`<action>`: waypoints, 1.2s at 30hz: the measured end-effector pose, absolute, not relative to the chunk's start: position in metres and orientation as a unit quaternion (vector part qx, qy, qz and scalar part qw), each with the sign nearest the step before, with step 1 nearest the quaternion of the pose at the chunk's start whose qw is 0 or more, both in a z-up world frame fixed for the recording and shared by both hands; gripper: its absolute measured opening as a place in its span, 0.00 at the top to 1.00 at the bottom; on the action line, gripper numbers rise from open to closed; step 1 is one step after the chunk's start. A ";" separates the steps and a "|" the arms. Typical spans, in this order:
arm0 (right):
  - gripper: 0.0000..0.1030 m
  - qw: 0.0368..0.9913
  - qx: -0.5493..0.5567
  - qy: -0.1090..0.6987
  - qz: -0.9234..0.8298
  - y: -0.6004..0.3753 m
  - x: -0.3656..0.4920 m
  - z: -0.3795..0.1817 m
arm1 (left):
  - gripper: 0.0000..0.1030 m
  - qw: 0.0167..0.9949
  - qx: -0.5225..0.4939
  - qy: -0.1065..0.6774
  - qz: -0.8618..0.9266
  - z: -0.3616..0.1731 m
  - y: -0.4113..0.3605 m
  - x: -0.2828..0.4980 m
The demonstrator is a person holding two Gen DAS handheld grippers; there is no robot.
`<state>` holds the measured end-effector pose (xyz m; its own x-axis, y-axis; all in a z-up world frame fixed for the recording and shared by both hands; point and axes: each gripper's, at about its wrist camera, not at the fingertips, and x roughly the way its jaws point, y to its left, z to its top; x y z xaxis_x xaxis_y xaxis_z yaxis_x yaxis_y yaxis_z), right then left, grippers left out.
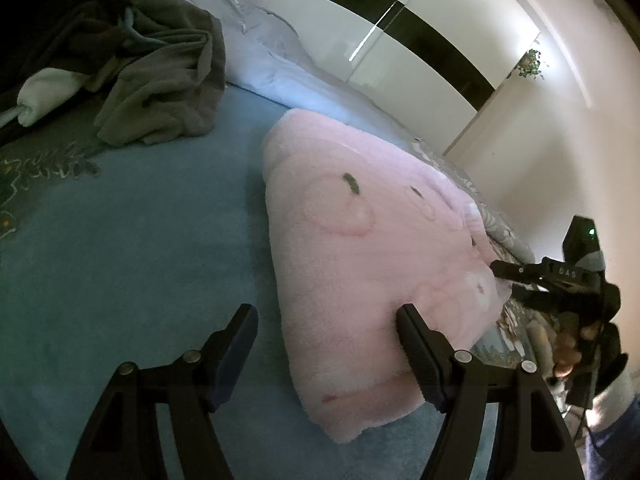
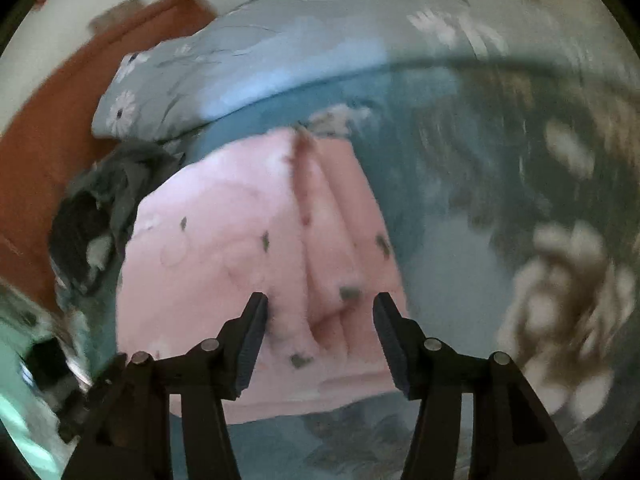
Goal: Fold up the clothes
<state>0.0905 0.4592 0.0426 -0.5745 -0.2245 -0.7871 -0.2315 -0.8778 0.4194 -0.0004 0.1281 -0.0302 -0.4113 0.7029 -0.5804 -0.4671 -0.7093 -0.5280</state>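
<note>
A crumpled grey garment (image 1: 156, 76) is seen heaped at the far left of the blue bedspread (image 1: 132, 240), with a white cuff (image 1: 44, 98) showing at its left edge. Beyond it a pale blue pillow with white daisies (image 1: 224, 4) is laid against the headboard end, and a glossy white wardrobe with a dark band (image 1: 380, 32) is seen behind the bed. Nothing is placed between either gripper and the folded piece.

The pink fleece garment (image 1: 360, 264) is laid folded into a thick, rounded bundle on the bedspread, right of centre and near its right edge. It is printed with faint round fruit outlines and small dark leaf marks; in the blurred right wrist view, lengthwise folds are seen running down its middle (image 2: 280, 248).

The left gripper (image 1: 326, 314) is held spread wide, its right finger touching the bundle's near edge. The right gripper (image 2: 320, 304) is likewise held spread over the near end of the bundle, gripping nothing.
</note>
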 end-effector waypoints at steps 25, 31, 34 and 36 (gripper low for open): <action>0.80 0.011 -0.427 0.309 0.850 0.470 0.120 0.013 | 0.26 0.413 -0.445 -0.191 0.771 -0.048 0.117 -0.006; 0.75 0.003 -0.425 0.257 0.868 0.460 0.122 0.017 | 0.26 0.397 -0.466 -0.208 0.762 -0.041 0.108 -0.010; 0.70 -0.002 -0.423 0.237 0.875 0.457 0.125 0.019 | 0.26 0.374 -0.459 -0.189 0.783 -0.023 0.104 -0.009; 0.61 -0.007 -0.421 0.223 0.879 0.456 0.128 0.022 | 0.26 0.354 -0.445 -0.173 0.804 -0.005 0.100 -0.008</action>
